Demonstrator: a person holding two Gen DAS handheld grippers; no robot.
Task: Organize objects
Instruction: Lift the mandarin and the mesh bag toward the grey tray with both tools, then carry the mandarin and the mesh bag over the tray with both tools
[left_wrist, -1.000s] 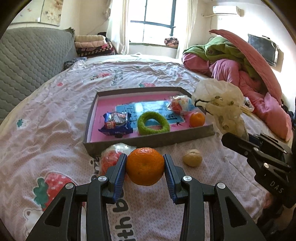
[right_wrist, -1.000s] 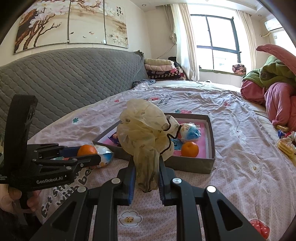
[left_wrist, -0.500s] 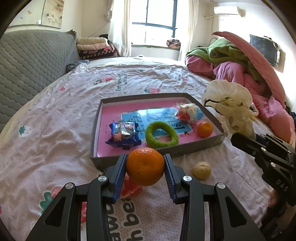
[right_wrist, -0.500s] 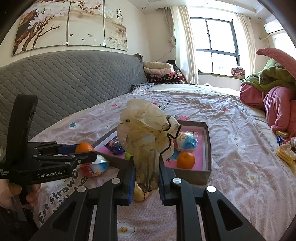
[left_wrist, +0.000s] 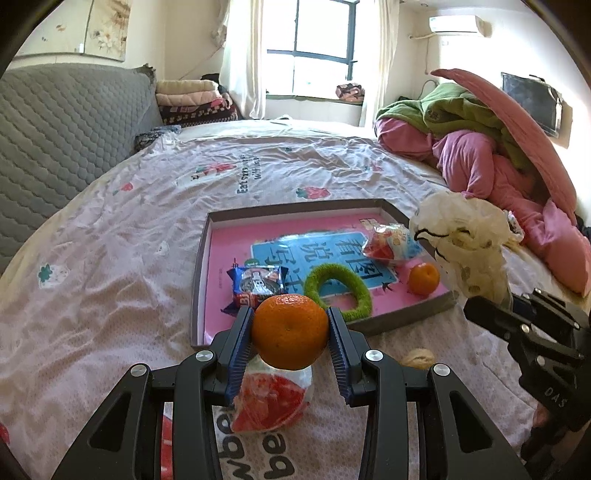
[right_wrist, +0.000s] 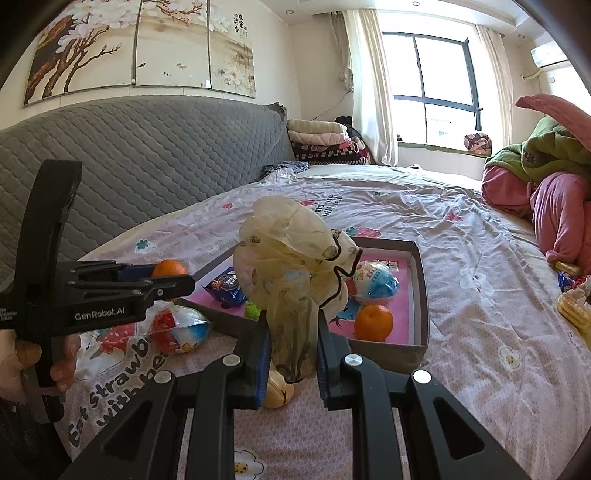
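The bed (left_wrist: 110, 229) holds a box (left_wrist: 201, 258) with snacks. The right tool (right_wrist: 291, 354) squeezes a frilly cloth (right_wrist: 291, 258) that hides part of the box. The left tool (left_wrist: 290, 332) grips an orange (left_wrist: 290, 330), covering a snack bag (left_wrist: 269, 402).

Colours in front of my claws
Orange mandarin (left_wrist: 290, 331), green fuzzy ring (left_wrist: 338, 291), pink-lined grey tray (left_wrist: 400, 319), cream dotted scrunchie (right_wrist: 295, 254) edged in black, strawberry-print pink bedsheet (left_wrist: 122, 236).
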